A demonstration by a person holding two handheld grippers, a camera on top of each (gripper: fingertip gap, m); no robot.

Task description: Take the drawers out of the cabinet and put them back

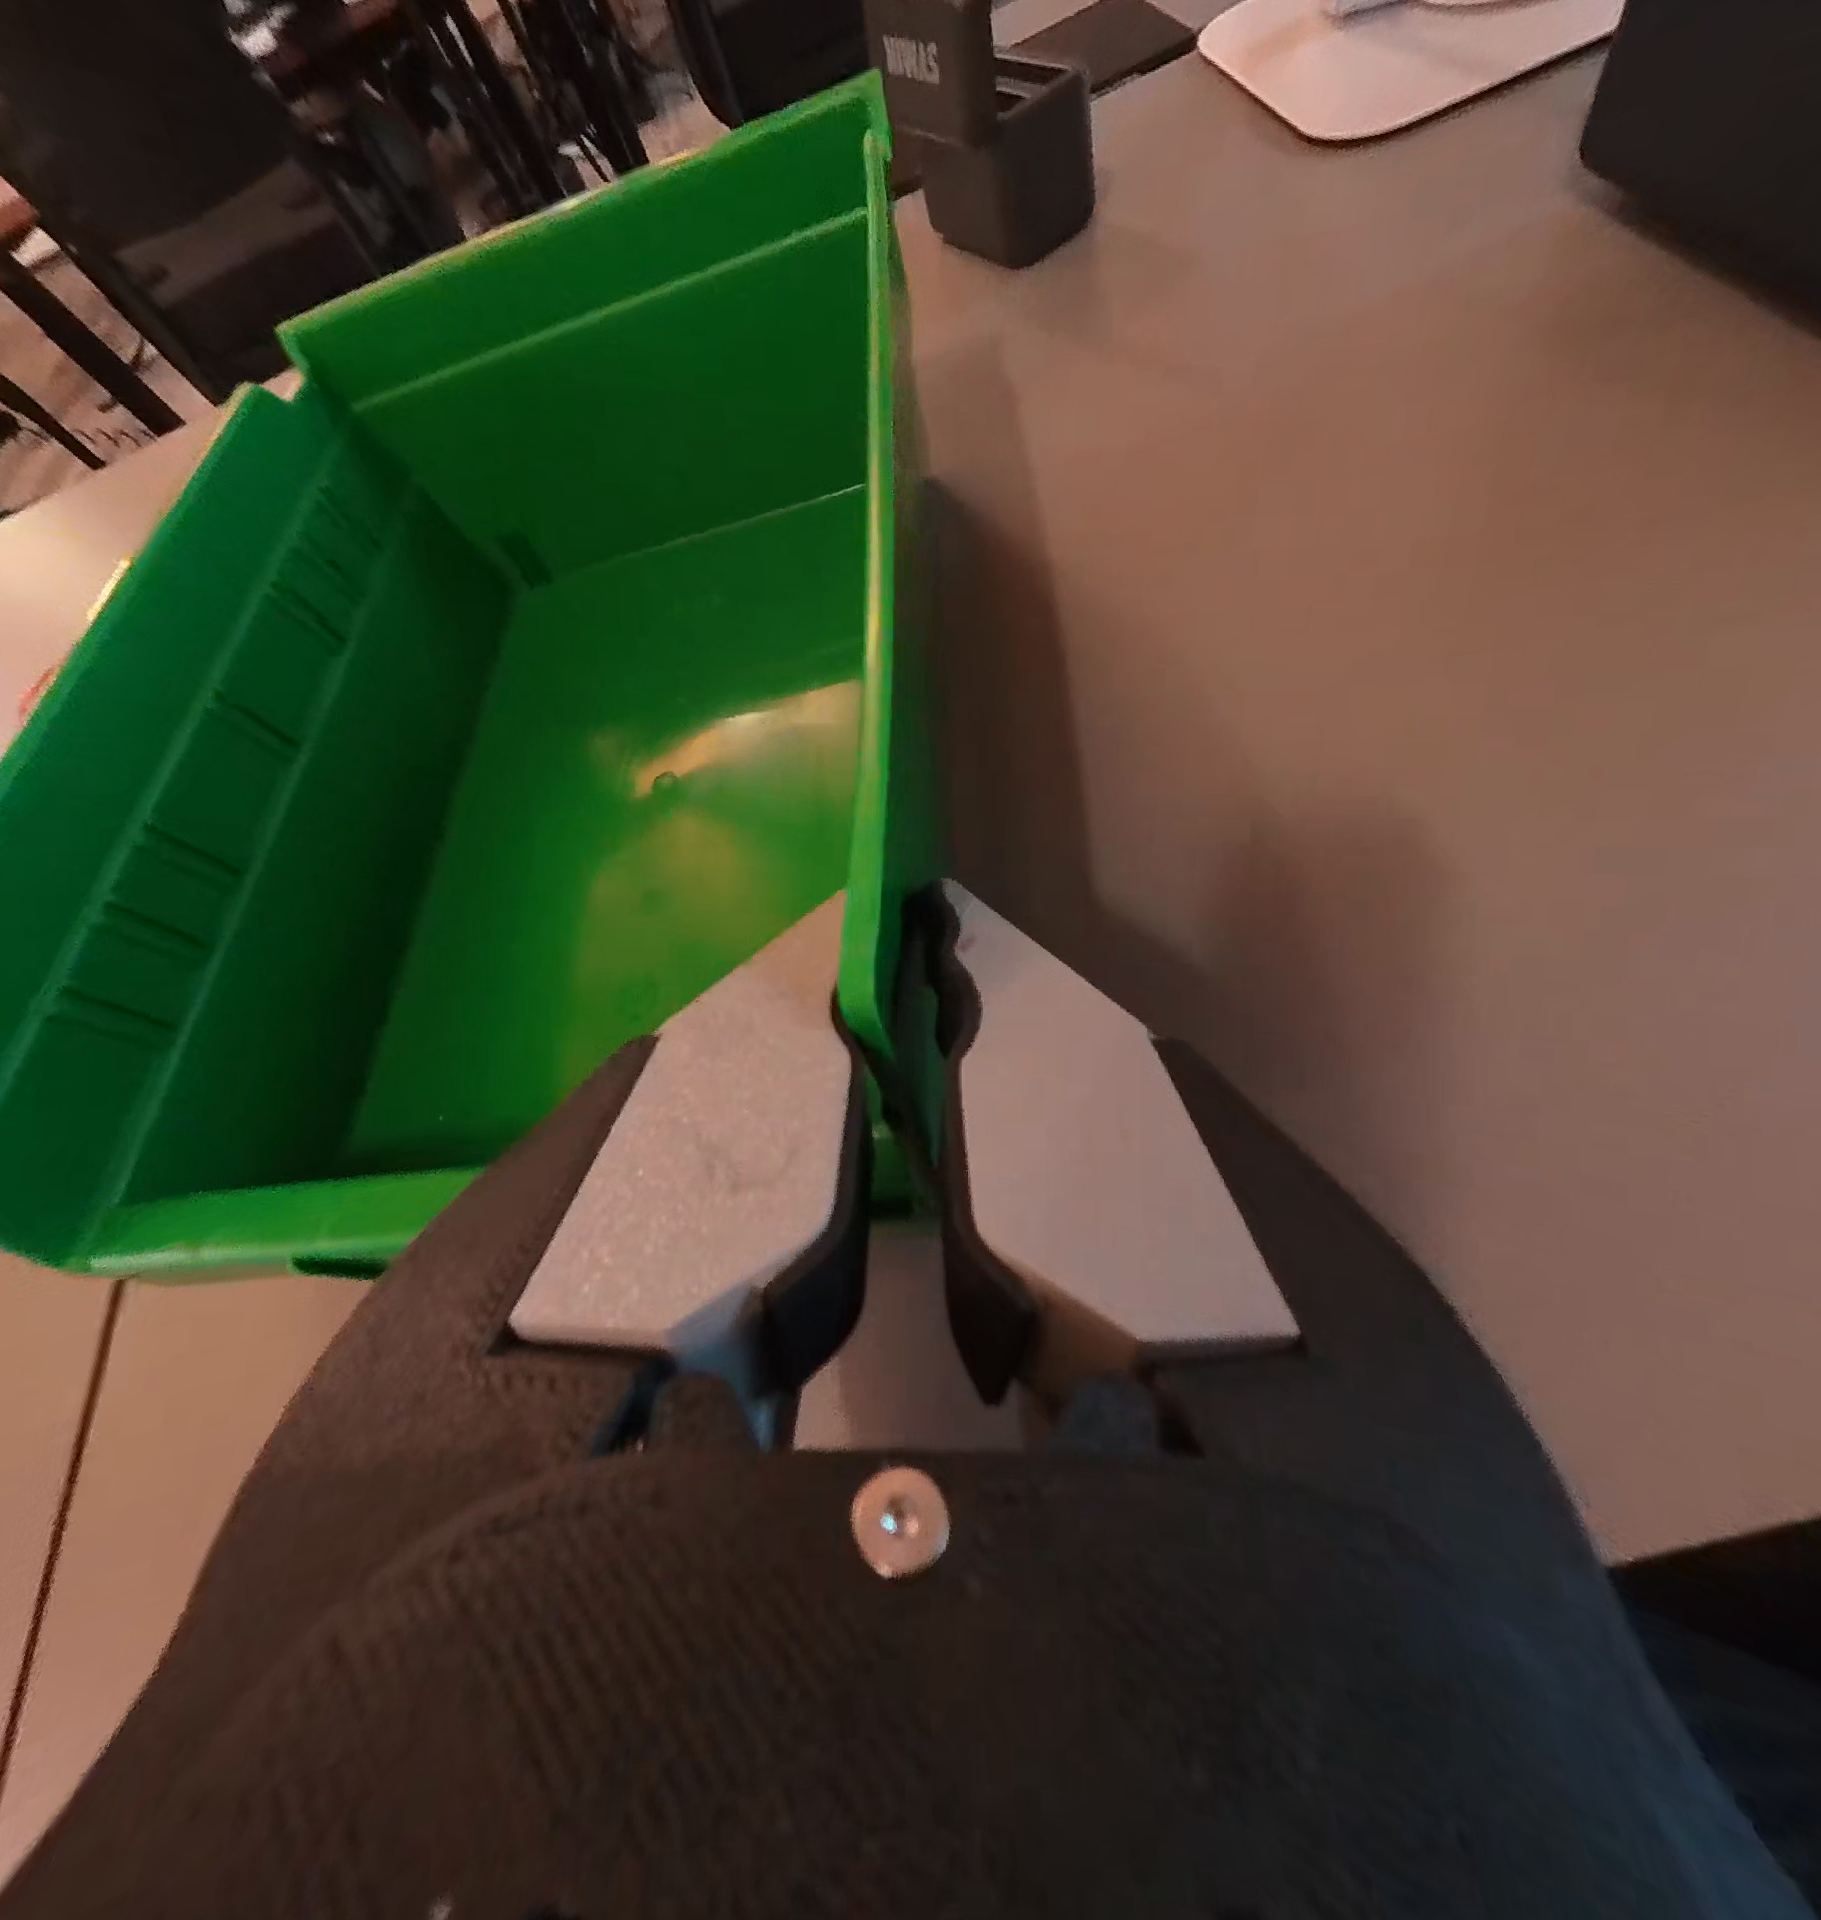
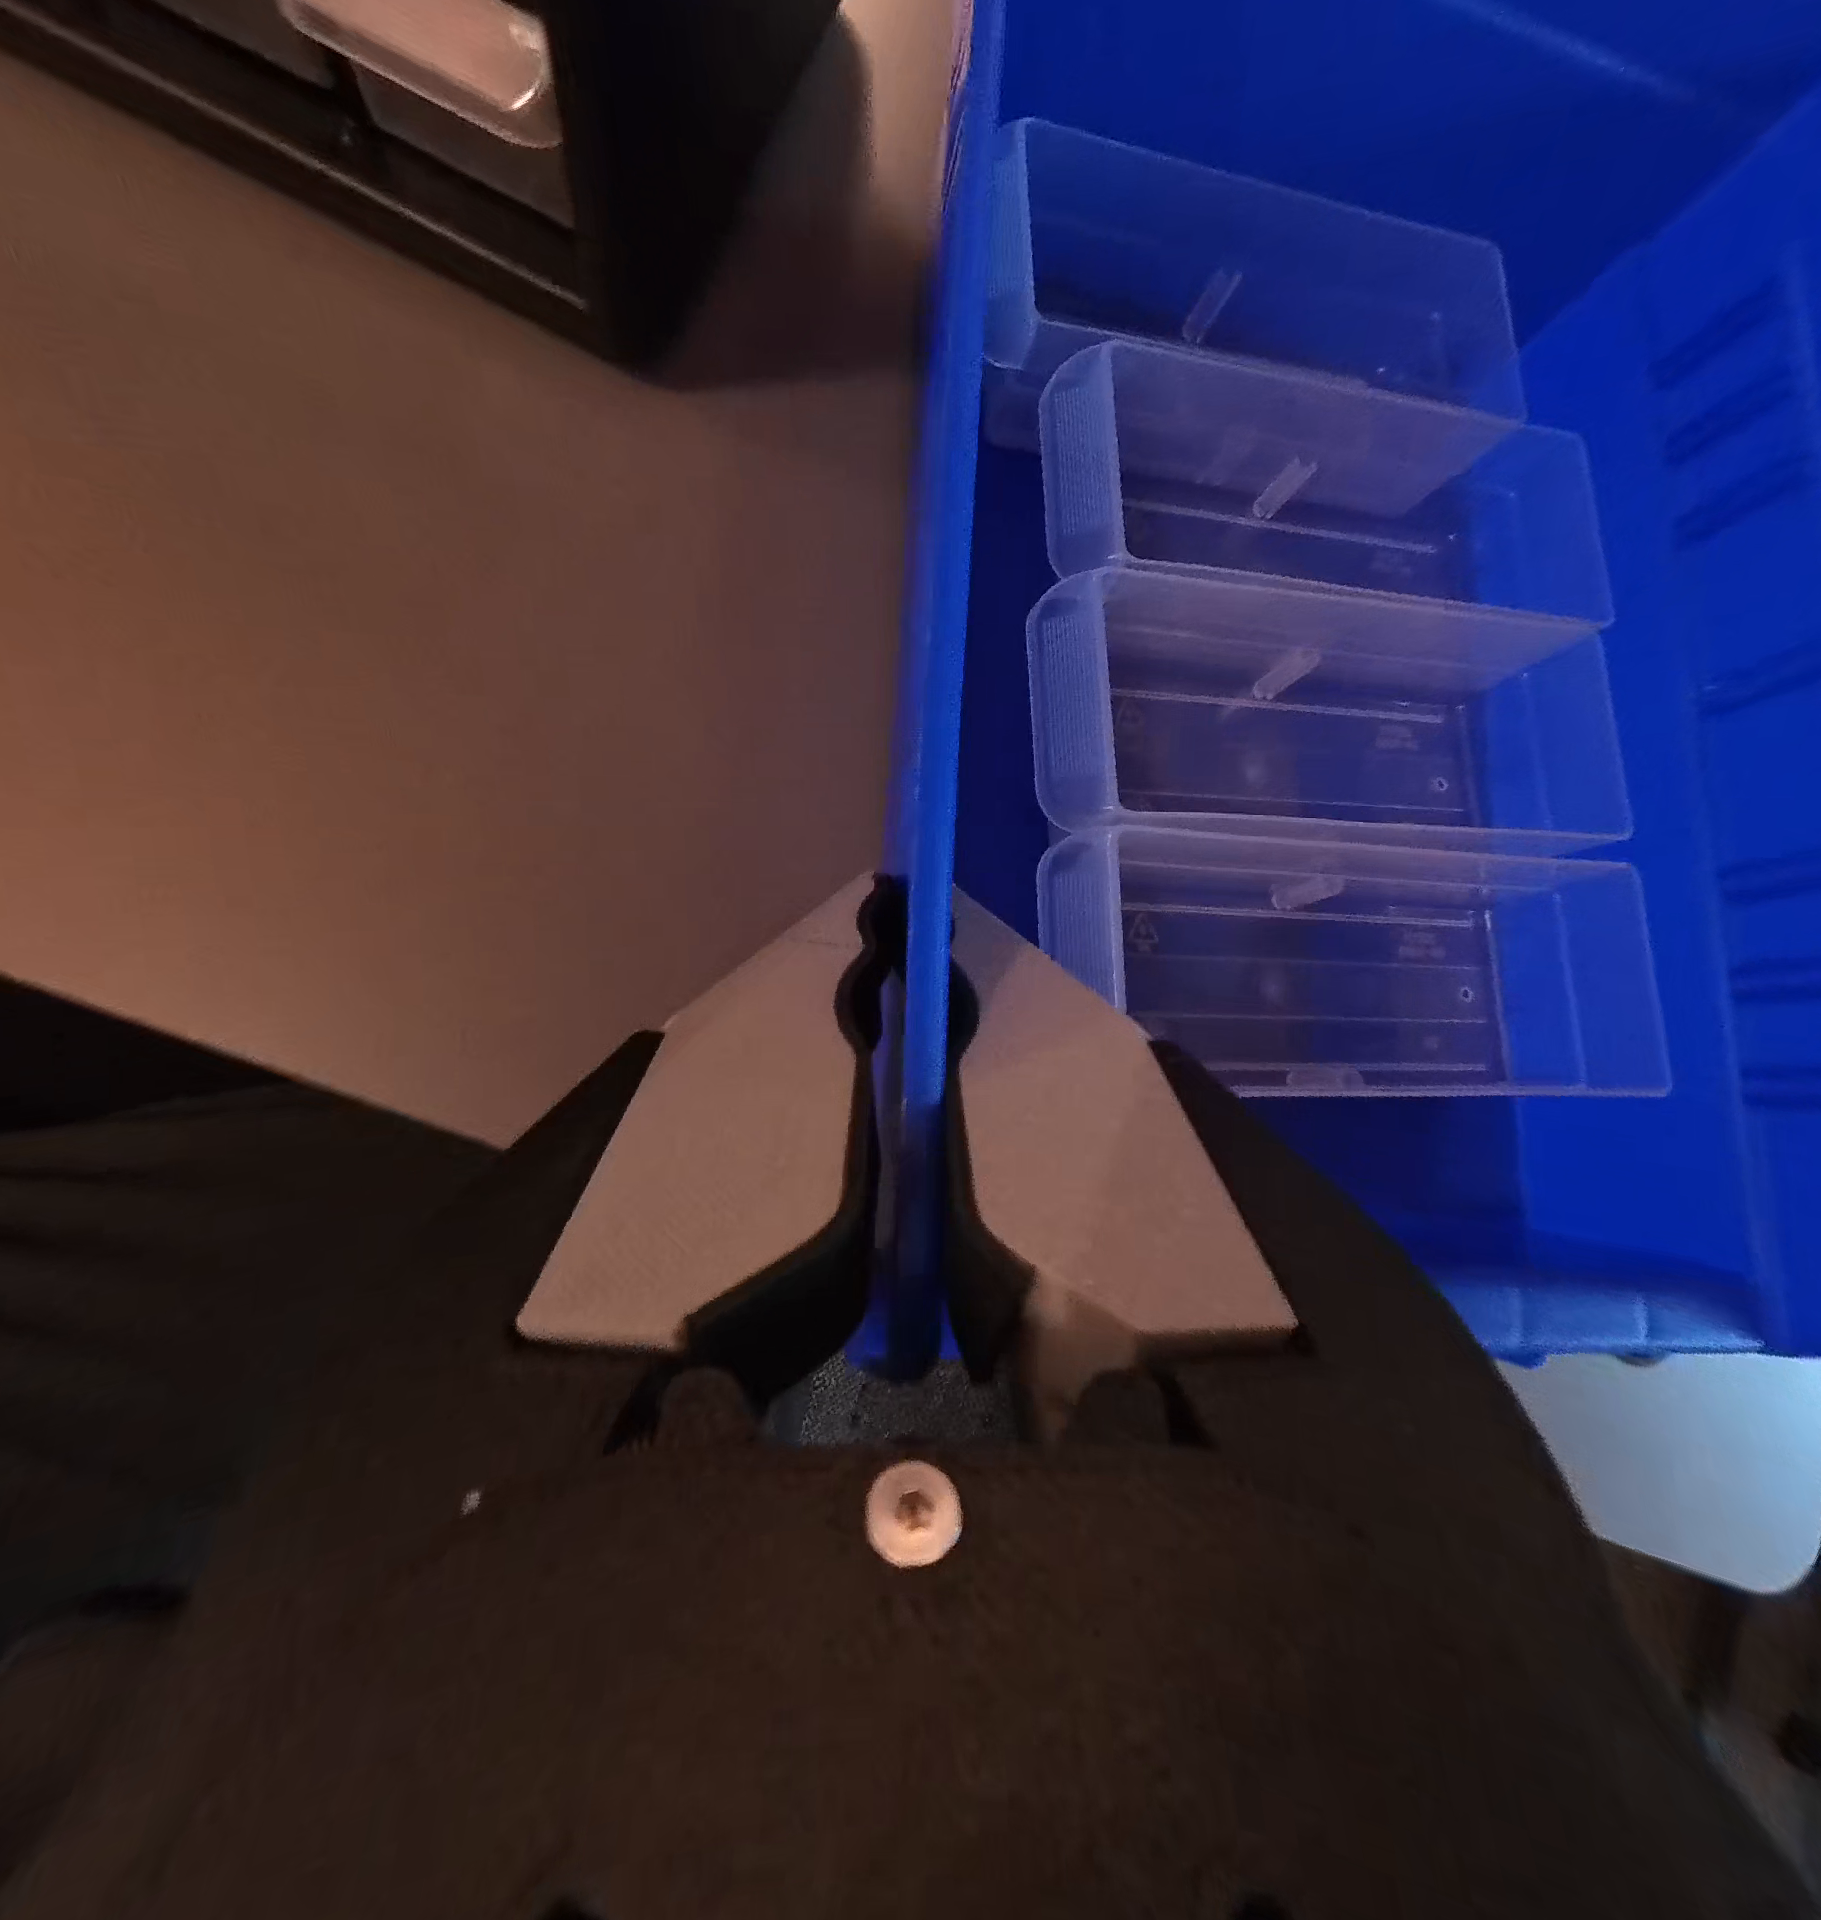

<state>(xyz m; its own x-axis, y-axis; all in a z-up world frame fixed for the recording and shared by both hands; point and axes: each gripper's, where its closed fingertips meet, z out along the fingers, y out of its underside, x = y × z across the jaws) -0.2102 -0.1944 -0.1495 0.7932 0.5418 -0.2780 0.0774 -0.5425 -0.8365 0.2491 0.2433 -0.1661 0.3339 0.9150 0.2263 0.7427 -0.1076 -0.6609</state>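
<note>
In the left wrist view my left gripper (image 1: 898, 997) is shut on the right side wall of an empty green bin (image 1: 615, 790), which sits tilted over the table. In the right wrist view my right gripper (image 2: 911, 966) is shut on the left side wall of a blue bin (image 2: 932, 582). Several clear plastic drawers (image 2: 1321, 727) lie in a row inside the blue bin. The dark drawer cabinet (image 2: 573, 156) stands at the top left, with a clear drawer front (image 2: 438, 62) showing in it.
A grey-brown table (image 1: 1405, 727) lies under both bins. A small black holder (image 1: 999, 156) with a dark block in it stands behind the green bin. A white flat stand base (image 1: 1384, 52) and a dark box (image 1: 1747, 177) are at the far right.
</note>
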